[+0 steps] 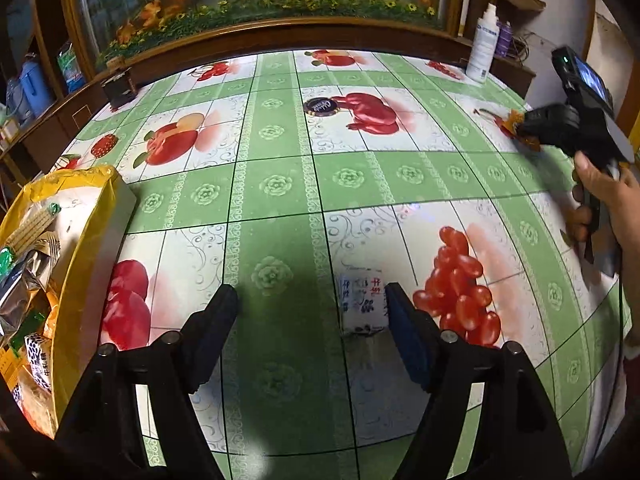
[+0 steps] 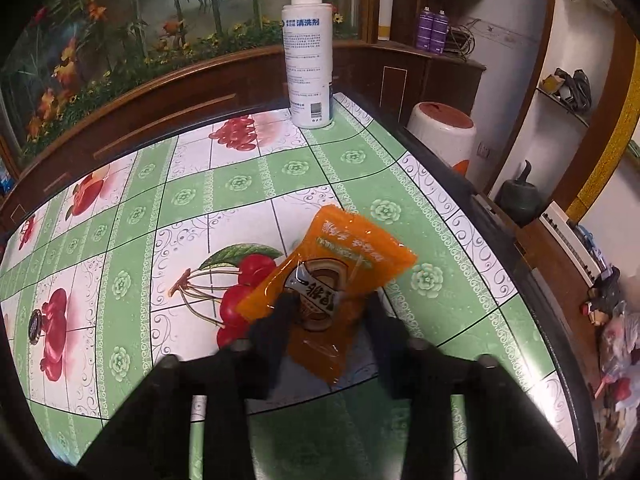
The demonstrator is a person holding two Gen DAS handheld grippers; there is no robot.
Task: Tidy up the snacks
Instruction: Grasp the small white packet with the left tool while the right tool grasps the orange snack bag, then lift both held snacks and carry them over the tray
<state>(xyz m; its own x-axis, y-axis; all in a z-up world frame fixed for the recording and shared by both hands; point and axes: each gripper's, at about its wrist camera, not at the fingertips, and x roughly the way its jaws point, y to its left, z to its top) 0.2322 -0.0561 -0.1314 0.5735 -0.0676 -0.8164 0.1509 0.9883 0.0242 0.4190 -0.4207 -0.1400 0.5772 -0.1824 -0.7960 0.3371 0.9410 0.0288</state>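
Between the spread jaws of the left gripper (image 1: 310,312), angled down over the tablecloth (image 1: 280,184), a small white packet (image 1: 362,304) is seen lying beside the right-hand finger, untouched; beside the left finger a yellow bag (image 1: 86,248) of snacks is set; the right gripper (image 2: 326,316), likewise tilted downward, is closed on an orange snack packet (image 2: 332,264), its lower half pinched between the pads.
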